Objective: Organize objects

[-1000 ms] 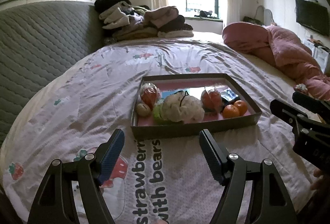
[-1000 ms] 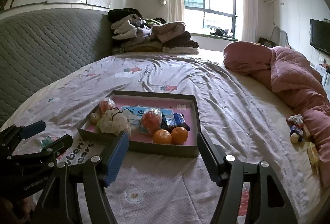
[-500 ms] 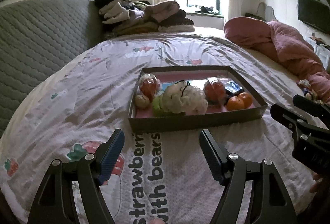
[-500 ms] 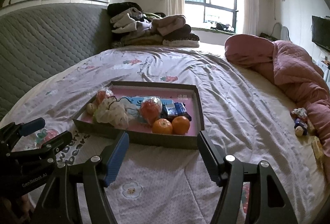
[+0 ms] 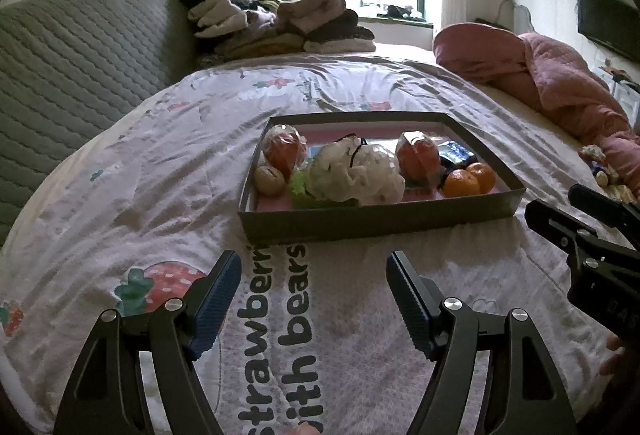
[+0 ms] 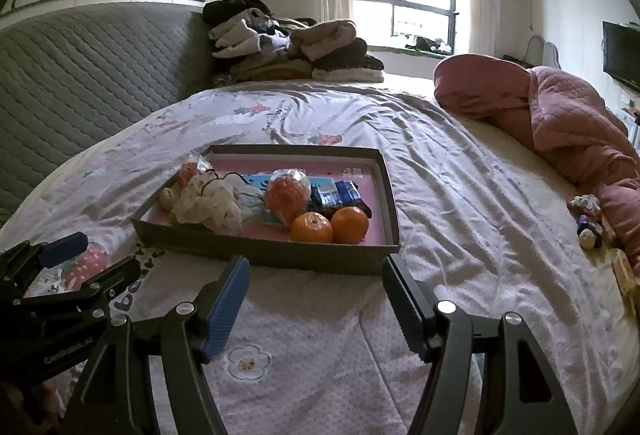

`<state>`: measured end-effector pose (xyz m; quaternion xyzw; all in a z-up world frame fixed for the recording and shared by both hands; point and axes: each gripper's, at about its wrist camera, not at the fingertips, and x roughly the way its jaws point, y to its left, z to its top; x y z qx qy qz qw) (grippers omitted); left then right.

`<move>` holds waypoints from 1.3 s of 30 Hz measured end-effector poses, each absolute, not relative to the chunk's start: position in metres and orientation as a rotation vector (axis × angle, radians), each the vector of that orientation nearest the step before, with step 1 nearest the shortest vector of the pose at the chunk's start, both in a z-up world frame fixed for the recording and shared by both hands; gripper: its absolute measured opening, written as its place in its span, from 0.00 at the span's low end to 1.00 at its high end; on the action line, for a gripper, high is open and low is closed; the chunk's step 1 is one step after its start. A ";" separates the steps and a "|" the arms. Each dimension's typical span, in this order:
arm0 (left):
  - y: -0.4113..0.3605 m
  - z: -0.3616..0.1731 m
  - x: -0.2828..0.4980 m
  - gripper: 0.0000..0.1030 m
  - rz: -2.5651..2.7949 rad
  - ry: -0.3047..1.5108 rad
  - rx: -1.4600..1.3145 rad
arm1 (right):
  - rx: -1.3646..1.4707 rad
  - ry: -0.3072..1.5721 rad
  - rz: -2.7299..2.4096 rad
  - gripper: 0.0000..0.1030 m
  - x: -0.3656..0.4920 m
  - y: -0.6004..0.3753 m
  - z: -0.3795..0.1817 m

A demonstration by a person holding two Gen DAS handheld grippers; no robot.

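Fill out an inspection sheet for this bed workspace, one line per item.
Surface: bedsheet with strawberry print, wrinkled.
Job's things: shallow box on the sheet holding two oranges, two wrapped red fruits, a white crumpled bag, a walnut-like nut, a blue packet.
Clutter: folded clothes pile by the headboard; pink quilt bunched at right; small toys beside it.
Grippers: left tool open, empty, short of the box; right tool open, empty, at the box's near wall.
Cables: nothing seen.
Surroundings: window, wall television, air conditioner.
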<state>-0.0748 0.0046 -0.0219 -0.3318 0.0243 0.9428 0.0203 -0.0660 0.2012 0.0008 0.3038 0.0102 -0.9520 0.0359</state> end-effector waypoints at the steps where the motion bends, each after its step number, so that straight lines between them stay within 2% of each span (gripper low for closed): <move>1: 0.004 -0.023 -0.075 0.74 2.922 0.072 -1.027 | 0.935 0.032 -2.925 0.66 -0.066 0.201 0.000; 39: 0.006 -0.056 -0.086 0.74 2.912 0.077 -1.049 | 0.967 0.015 -2.917 0.66 -0.070 0.206 -0.037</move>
